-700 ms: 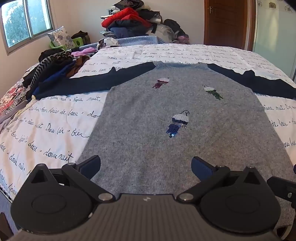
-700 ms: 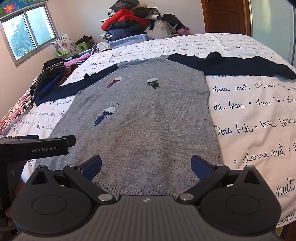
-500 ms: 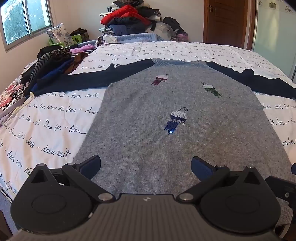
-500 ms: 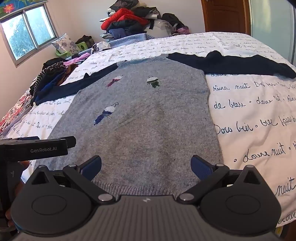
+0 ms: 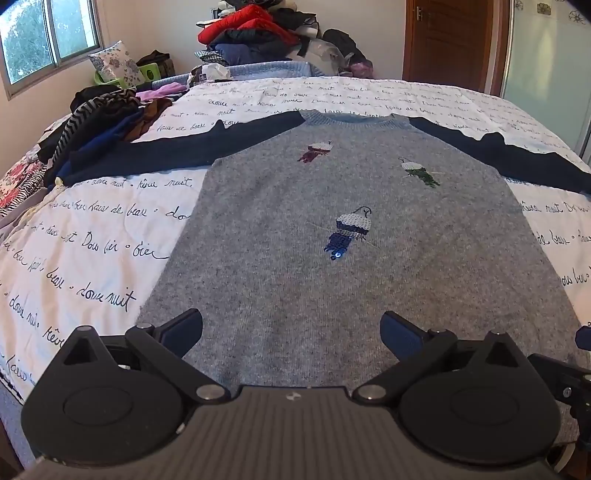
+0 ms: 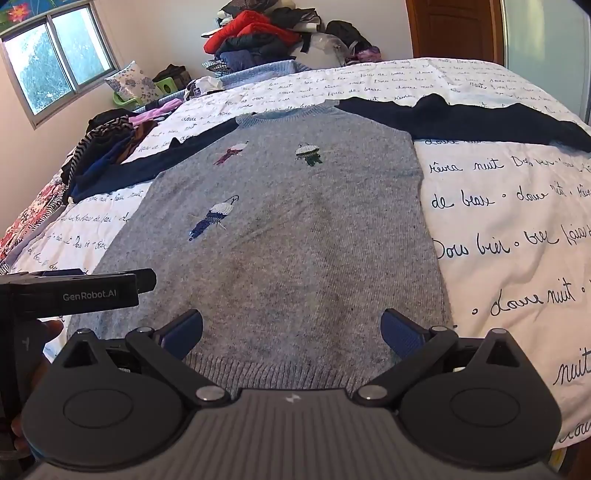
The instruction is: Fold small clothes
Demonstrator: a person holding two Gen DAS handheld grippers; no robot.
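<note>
The grey sweater (image 5: 332, 258) lies flat on the bed (image 6: 517, 221), navy sleeves spread toward 10 and 2 o'clock, both the left tool (image 5: 291, 332) and right tool (image 6: 291, 332) gaping empty above its hem, so folding seems unstarted; next, grasp a sleeve.

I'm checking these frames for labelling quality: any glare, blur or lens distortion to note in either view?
Left wrist view: sharp, soft daylight from the window, no glare on the sweater; fisheye bows the bed edges. Right wrist view: equally sharp; window bright, door frame curved by the lens.
</note>
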